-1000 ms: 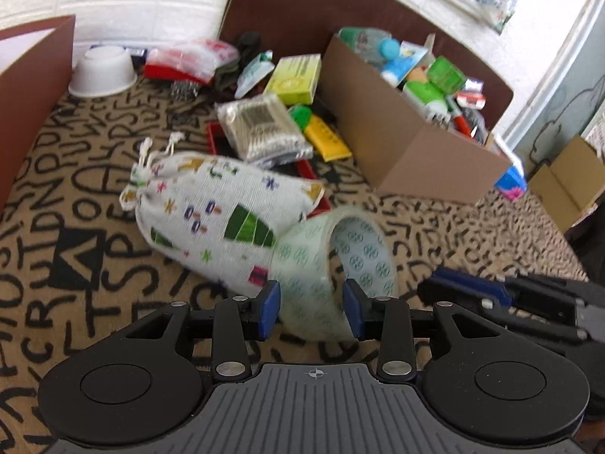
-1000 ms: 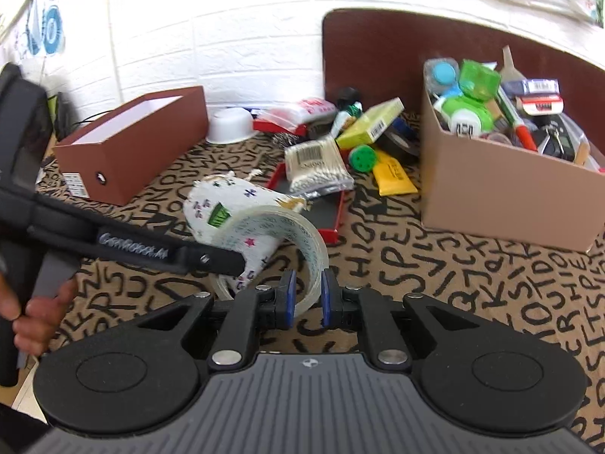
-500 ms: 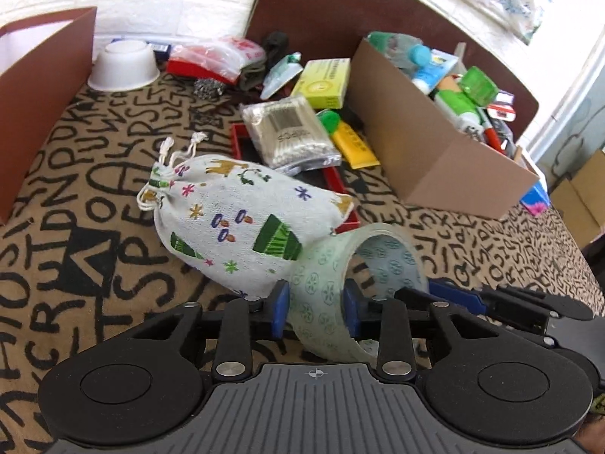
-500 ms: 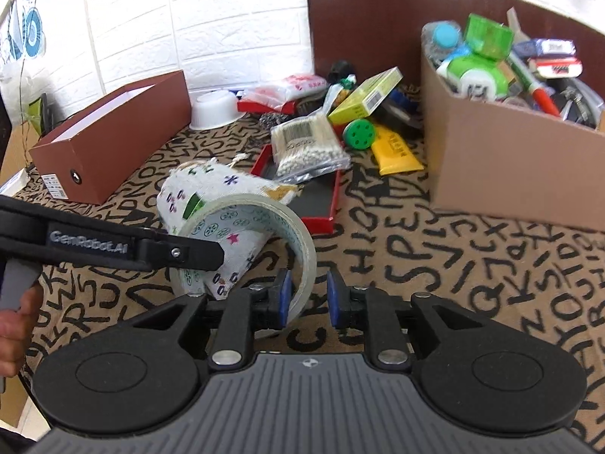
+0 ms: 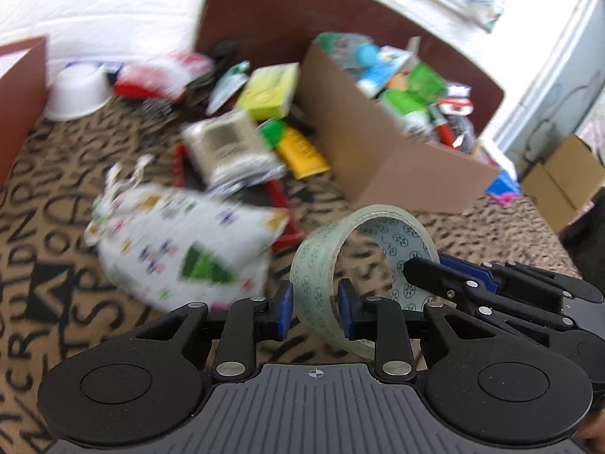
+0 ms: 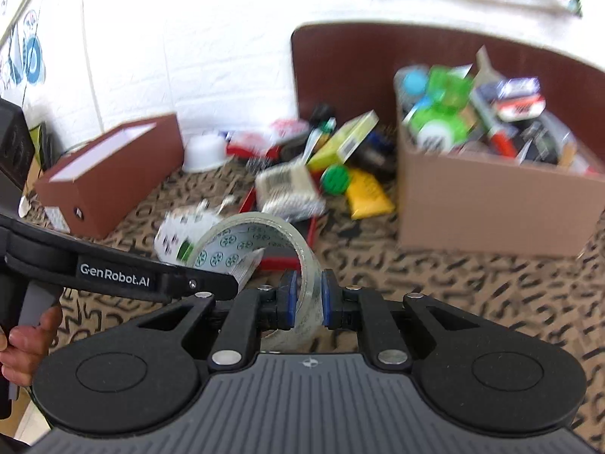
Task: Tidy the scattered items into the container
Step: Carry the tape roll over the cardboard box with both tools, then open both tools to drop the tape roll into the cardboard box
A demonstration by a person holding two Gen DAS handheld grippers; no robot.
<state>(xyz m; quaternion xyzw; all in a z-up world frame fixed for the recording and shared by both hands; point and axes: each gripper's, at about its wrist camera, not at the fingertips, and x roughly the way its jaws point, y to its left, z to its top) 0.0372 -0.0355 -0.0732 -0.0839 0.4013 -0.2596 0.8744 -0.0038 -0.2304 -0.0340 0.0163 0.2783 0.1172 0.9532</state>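
Observation:
A clear tape roll with a patterned core is held upright above the letter-print cloth. My left gripper is shut on its near wall. My right gripper is shut on the roll from the other side, and its fingers reach into the roll's hole in the left wrist view. The left gripper's finger crosses the right wrist view. The cardboard box, full of items, stands to the far right. A printed drawstring pouch lies to the left.
Scattered near the box lie a packet of cotton swabs, a red tray, a yellow tube, a green-yellow box and a white bowl. A brown box stands at the left.
Both grippers have lifted the tape roll off the cloth, up and toward the box. The pouch stays behind on the cloth. The left gripper's jaws have closed tighter on the roll.

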